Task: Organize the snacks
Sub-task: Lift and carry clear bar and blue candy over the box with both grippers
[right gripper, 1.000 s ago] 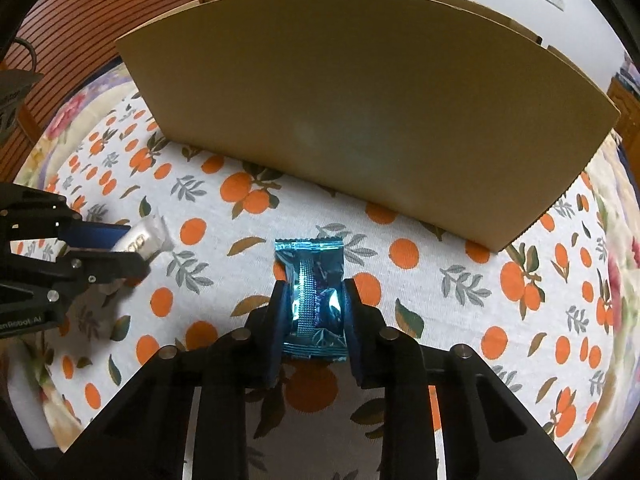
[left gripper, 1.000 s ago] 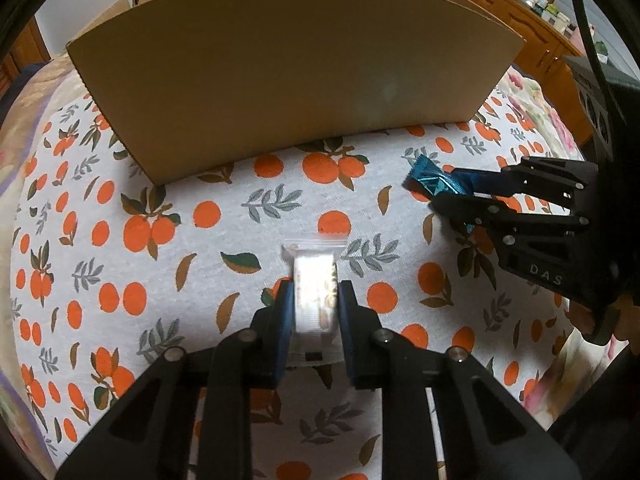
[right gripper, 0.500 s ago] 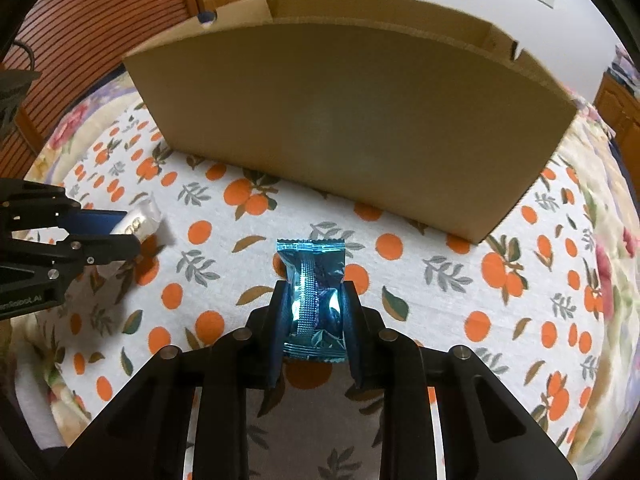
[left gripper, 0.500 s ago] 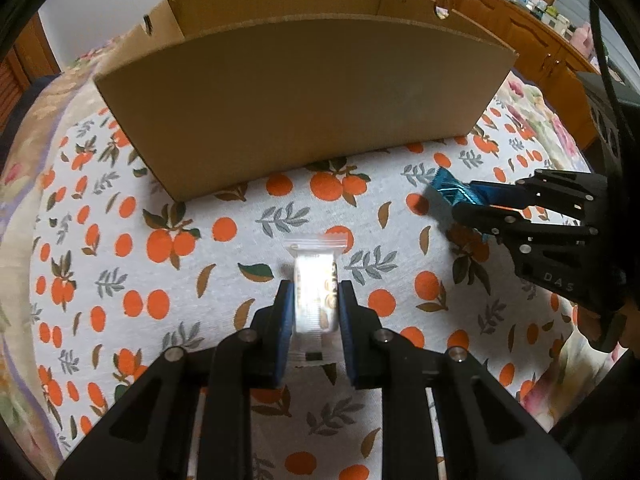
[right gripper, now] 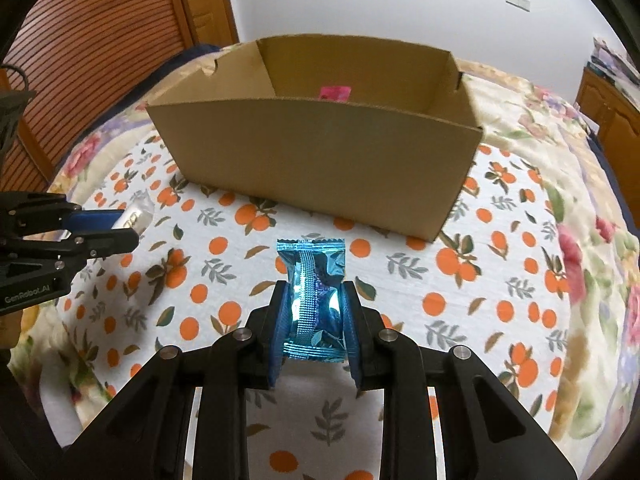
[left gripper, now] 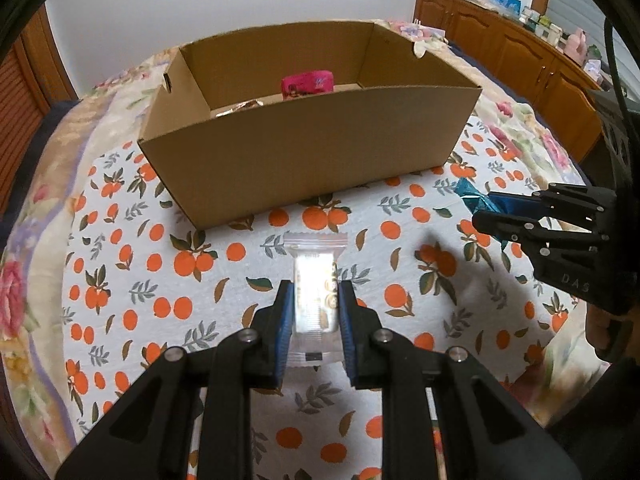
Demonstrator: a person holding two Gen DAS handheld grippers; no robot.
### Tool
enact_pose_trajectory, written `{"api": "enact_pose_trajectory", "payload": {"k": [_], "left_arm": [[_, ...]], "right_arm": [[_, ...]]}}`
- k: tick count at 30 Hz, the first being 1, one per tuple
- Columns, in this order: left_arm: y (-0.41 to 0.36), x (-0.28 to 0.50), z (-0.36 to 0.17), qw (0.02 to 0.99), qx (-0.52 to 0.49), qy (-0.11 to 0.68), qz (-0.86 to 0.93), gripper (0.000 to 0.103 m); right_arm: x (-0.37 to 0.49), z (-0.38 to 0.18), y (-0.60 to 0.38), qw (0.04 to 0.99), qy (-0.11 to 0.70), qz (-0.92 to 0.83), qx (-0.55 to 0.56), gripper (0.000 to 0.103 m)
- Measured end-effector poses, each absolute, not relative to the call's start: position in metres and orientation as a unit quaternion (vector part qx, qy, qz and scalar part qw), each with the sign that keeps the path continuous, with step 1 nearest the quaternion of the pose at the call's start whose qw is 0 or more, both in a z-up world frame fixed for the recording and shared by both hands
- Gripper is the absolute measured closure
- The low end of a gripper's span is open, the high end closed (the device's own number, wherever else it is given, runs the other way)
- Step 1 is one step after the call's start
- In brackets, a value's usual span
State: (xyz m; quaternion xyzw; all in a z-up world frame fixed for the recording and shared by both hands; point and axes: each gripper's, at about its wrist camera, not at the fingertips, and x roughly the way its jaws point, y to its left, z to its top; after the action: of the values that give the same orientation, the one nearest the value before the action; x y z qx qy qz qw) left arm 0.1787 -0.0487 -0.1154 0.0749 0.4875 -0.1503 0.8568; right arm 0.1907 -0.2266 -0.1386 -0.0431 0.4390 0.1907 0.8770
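**Ana:** While both cameras look forward along their fingers, what fills most of the view?

**Ben:** A tablecloth (left gripper: 168, 280) printed with oranges and leaves, spread over a floral cover. On it stands an open-topped cardboard box (left gripper: 312, 152), long side facing the grippers, beyond both of them. Along the right edge of the left wrist view runs a wooden cabinet (left gripper: 520, 48) with small items on top.

**Ana:** Is anything in the box?

**Ben:** Yes. A pink snack packet (left gripper: 307, 84) rests against the far wall, and something shiny and crinkled (left gripper: 236, 107) shows just over the near wall at the left end. I cannot tell what that second item is.

**Ana:** What is the left gripper doing?

**Ben:** The left gripper (left gripper: 314, 304) is narrowed onto a clear packet with a pale snack inside (left gripper: 314, 280). Its blue pads press the packet's two long sides, and the crimped top end sticks out past the fingertips toward the box. From the right wrist view the packet appears to be held above the cloth, well short of the box.

**Ana:** And the right gripper?

**Ben:** The right gripper (right gripper: 314, 304) is likewise closed to a narrow gap around a shiny blue foil packet (right gripper: 314, 280), pads squeezing both sides so the foil creases inward. The packet stands lengthwise between the fingers, its top seam pointing at the box's near wall, not touching it.
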Motion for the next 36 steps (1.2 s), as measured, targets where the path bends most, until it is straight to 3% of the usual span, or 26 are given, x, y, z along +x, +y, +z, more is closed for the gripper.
{"api": "enact_pose_trajectory", "payload": {"k": [17, 36], "left_arm": [[-0.062, 0.155, -0.087, 0.878, 0.092, 0.446, -0.146, 0.084], [-0.046, 0.187, -0.045, 0.911, 0.073, 0.386, -0.127, 0.084]], "right_arm": [[0.187, -0.106, -0.253, 0.897, 0.400, 0.189, -0.006, 0.079], [0.197, -0.071, -0.259, 0.911, 0.356, 0.209, -0.004, 0.079]]}}
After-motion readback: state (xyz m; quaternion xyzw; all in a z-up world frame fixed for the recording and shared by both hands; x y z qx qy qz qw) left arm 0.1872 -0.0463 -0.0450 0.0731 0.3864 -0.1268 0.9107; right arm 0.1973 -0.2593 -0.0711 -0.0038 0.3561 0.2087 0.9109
